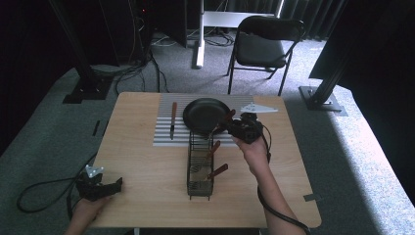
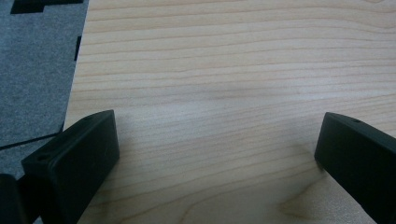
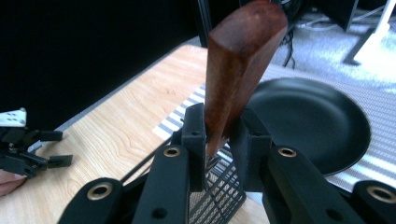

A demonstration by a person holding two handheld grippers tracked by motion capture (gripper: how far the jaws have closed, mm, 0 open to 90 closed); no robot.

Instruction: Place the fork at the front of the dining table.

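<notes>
We are working over a pale wooden table (image 1: 147,166), and we are taking its wire basket (image 1: 200,166) as our landmark. Beyond the basket a striped mat (image 1: 164,128) is lying, carrying a black pan (image 1: 204,115) just past the basket's far end, and a brown-handled knife (image 1: 173,120) is resting on the mat to the far left of the basket, apart from the pan. Two more brown-handled utensils (image 1: 215,159) are leaning out of the basket's right side. At the basket's far right corner our right gripper (image 3: 223,140) is clamping its jaws on a reddish-brown wooden handle (image 3: 238,65), smooth, widening toward its blunt end and standing nearly upright; its dark mesh-like head is showing below the jaws. Well to the left of the basket, near the table's edge, our left gripper (image 1: 100,186) is resting with jaws spread wide over bare wood
</notes>
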